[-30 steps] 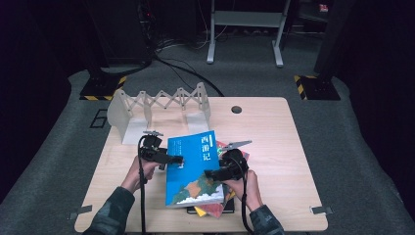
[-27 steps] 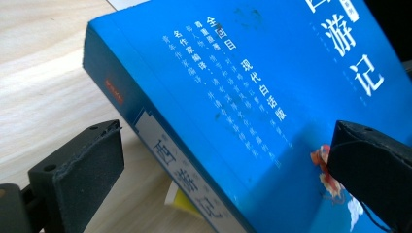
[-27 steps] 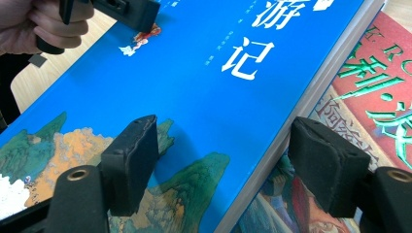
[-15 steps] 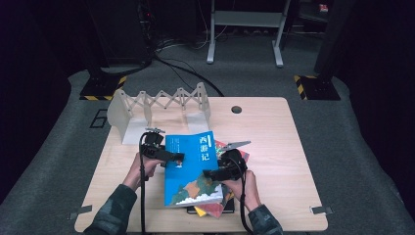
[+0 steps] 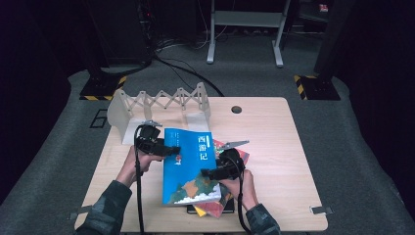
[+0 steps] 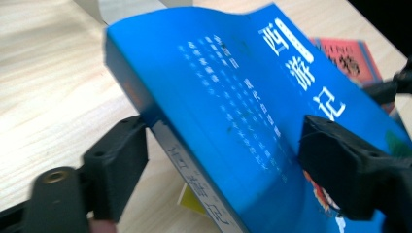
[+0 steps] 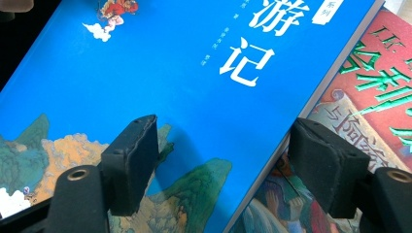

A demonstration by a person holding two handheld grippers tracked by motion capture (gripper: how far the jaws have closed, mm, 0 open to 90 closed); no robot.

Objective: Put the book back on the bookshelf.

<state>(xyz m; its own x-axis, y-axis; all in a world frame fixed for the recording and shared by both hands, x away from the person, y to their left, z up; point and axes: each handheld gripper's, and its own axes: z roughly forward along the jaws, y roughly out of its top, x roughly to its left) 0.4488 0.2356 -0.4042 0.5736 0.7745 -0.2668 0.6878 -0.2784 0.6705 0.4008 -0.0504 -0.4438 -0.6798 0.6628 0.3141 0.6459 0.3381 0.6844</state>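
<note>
1. We hold the blue book [image 5: 192, 166] between both tools at the near middle of the table [image 5: 274, 147]. It lies on top of a small stack of other books [image 5: 215, 205], and its left edge looks lifted off that stack.

2. The relation that counts: the book's long axis runs near to far, and our two grippers face its two long edges. The left gripper [image 5: 169, 150] comes in from the left at the far end of the spine. The right gripper [image 5: 208, 173] comes in from the right, nearer to us.

3. Left jaws: they have just been closing, and the spine edge sits between them, one jaw under the book [image 6: 204, 111], one over the cover. We judge that they are clamped on the book.

4. Right jaws: they straddle the book's right edge [image 7: 194, 97], one jaw over the cover and one beyond the edge above the red book [image 7: 369, 97] beneath. We cannot tell whether the pads press on it.

5. Look of the thing: a thick paperback, bright blue, with large white characters and painted mountains at the near end.

6. The folding white rack [image 5: 161, 100] stands far left, nearer to our left hand.
</note>
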